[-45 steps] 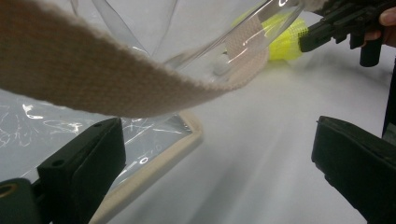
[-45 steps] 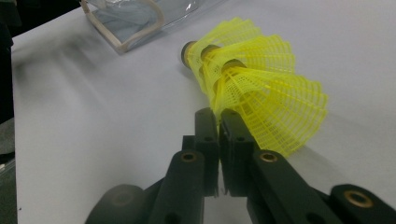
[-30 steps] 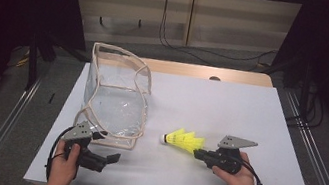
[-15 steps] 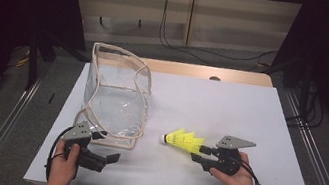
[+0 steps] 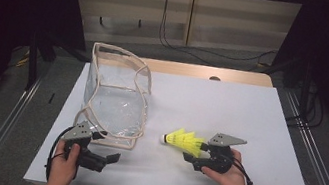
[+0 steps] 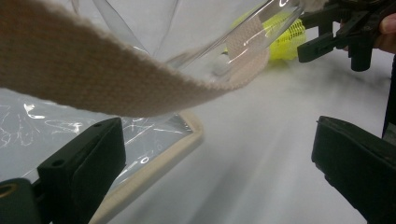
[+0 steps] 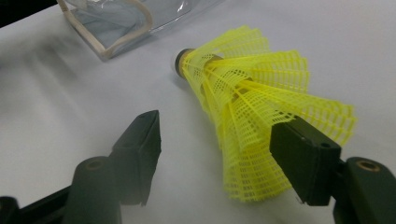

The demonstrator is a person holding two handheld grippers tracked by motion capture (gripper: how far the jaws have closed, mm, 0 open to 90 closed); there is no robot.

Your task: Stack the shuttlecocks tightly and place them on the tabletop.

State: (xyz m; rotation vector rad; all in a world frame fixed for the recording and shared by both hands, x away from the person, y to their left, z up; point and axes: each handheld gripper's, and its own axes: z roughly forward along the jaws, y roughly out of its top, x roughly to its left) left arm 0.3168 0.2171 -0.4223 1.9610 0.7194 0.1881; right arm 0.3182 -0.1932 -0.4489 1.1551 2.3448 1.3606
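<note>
A yellow shuttlecock (image 5: 185, 140) (image 7: 252, 107) lies on its side on the white table (image 5: 231, 104), its cork end pointing toward a clear plastic bag (image 5: 115, 99) with beige trim. My right gripper (image 5: 195, 153) (image 7: 217, 126) is open around the mesh skirt. Its jaws have just been opening; one jaw rests against the skirt and the other stands apart. My left gripper (image 5: 108, 161) (image 6: 219, 135) is open and empty near the table's front edge, just in front of the bag's lower corner. The bag's beige strap (image 6: 93, 79) crosses close above it. Beyond the strap are the shuttlecock (image 6: 285, 35) and the right gripper (image 6: 336, 28).
The bag (image 7: 107, 18) stands at the left middle of the table. A wooden tabletop edge (image 5: 196, 70) shows behind the white sheet. Metal rails (image 5: 321, 174) run along both sides, and cables lie on the floor behind.
The right gripper's jaws have spread from shut to open at the shuttlecock's skirt. The shuttlecock, the bag and the left gripper have stayed in place.
</note>
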